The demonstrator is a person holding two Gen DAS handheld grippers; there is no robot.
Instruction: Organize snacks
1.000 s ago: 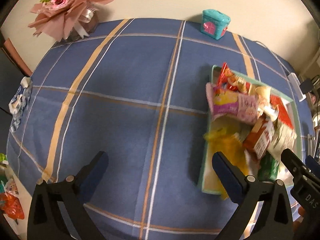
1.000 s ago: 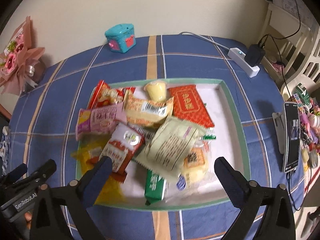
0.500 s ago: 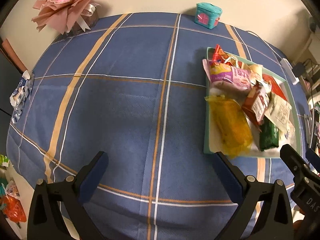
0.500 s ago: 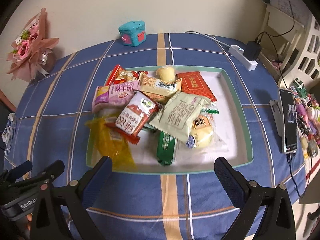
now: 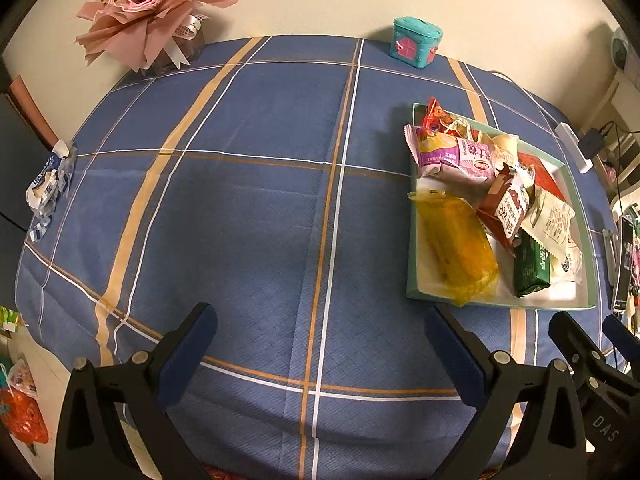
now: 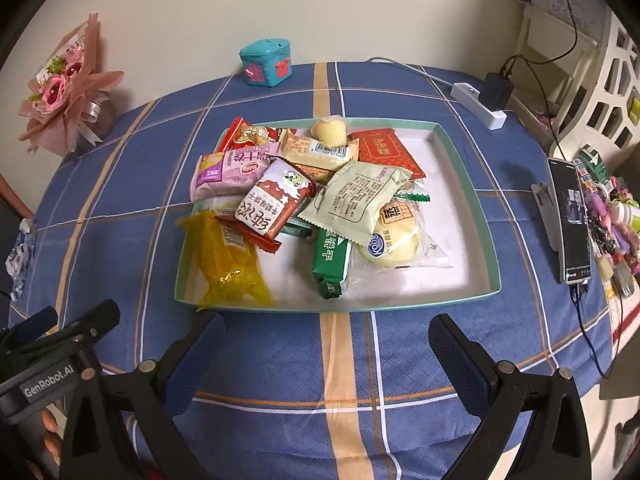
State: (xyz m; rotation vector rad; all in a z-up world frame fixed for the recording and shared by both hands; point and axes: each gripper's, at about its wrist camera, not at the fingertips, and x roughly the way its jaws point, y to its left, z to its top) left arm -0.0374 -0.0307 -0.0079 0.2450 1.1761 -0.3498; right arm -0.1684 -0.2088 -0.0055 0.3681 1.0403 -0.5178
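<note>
All the snack packets (image 6: 320,200) lie piled in the green tray (image 6: 476,200), at 12 o'clock from the right gripper (image 6: 326,344). Both it and the left gripper (image 5: 320,336) are spread wide, holding nothing.

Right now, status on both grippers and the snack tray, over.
Left gripper open, empty, over bare blue plaid tablecloth. Right gripper open, empty, short of the mint-rimmed white tray. Wrapped snacks heaped inside, yellow packet overhanging the near-left rim. Nothing blocking.
</note>
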